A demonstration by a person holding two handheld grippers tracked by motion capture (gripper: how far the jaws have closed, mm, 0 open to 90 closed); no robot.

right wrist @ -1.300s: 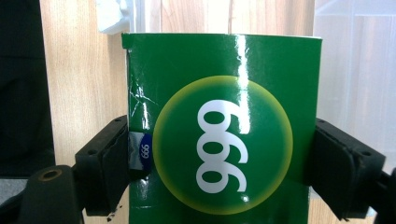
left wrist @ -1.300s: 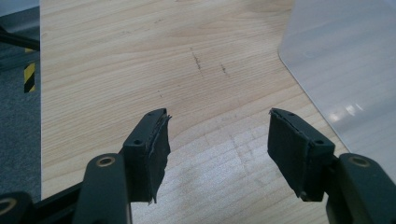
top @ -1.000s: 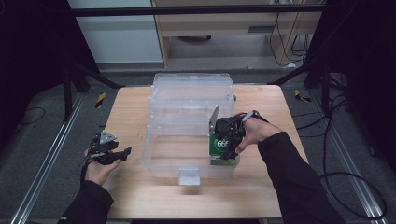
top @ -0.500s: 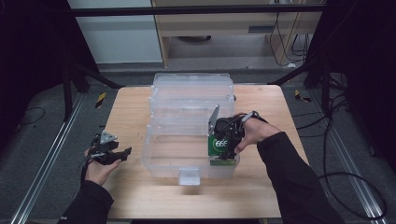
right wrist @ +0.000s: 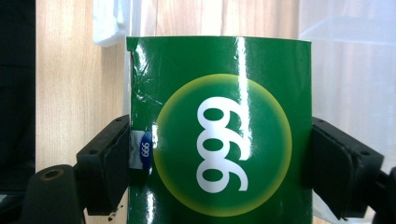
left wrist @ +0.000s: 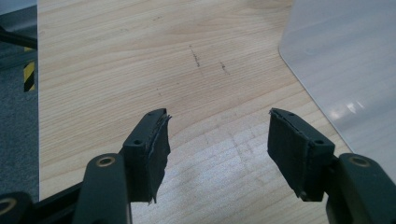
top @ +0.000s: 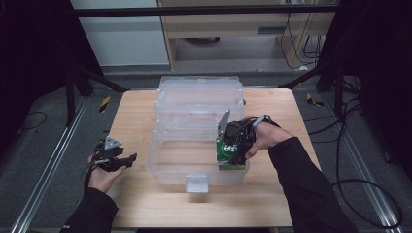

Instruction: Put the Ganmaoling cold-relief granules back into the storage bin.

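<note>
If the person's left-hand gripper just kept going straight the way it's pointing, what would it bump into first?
Probably the clear plastic bin. The left gripper, jaws open and holding nothing, points across the bare wooden table toward the bin's near left wall, with nothing lying between. Its exact height is hard to judge.

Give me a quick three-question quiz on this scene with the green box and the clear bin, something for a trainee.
1. True or false: the right gripper is shut on the green box.
2. Multiple choice: the left gripper is A) clamped on the bin's latch, B) open with nothing between its jaws, above the wooden table, C) holding a second box.
3. Fill in: in the high view, the green box is at the near right corner of the clear plastic ____.

Key: 1 true; 2 B; 3 bin.
</note>
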